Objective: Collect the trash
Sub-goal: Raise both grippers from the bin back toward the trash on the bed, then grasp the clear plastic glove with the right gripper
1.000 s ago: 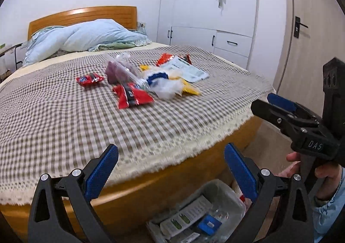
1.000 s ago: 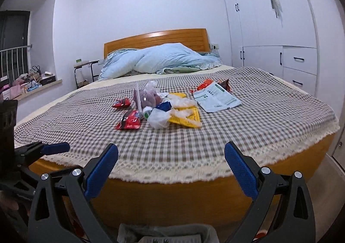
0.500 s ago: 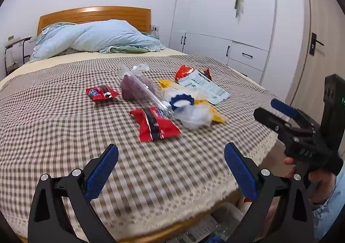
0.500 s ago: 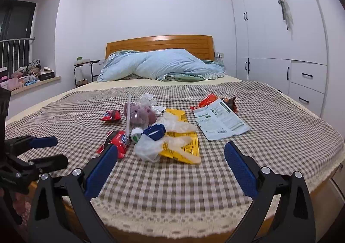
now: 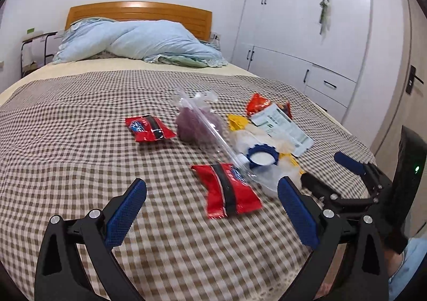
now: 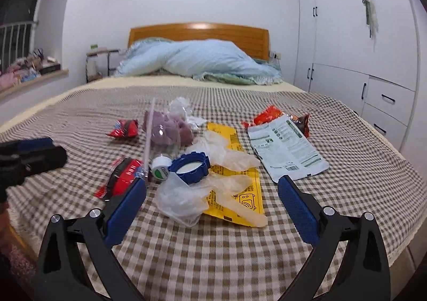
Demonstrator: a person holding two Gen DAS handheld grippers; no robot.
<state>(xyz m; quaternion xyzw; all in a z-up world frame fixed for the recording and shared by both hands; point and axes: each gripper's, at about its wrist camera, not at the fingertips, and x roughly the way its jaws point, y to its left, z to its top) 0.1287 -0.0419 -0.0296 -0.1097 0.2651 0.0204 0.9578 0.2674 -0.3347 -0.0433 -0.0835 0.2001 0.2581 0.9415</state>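
Red-and-black snack wrappers, two: one (image 5: 229, 193) crumpled near the left gripper (image 5: 210, 217), one (image 5: 149, 127) farther back. Beside them on the checked bedspread (image 5: 66, 157): yellow packet (image 6: 234, 189), clear gloves (image 6: 226, 159), blue-rimmed lid (image 6: 190, 167), white-green pouch (image 6: 285, 146). Right gripper (image 6: 210, 217) and left both spread wide, holding nothing.

a bed (image 6: 240, 253) with a brown-and-cream checked cover fills the lower and middle frame in both views. at its far end, upper centre, a wooden headboard (image 6: 198, 34) stands against the white wall, with a rumpled pale blue duvet (image 6: 205, 63) heaped in front of it. white wardrobe doors and drawers (image 6: 357, 55) run down the right side. at left in the right wrist view, a window ledge (image 6: 29, 72) holds small clutter, too blurred to name.
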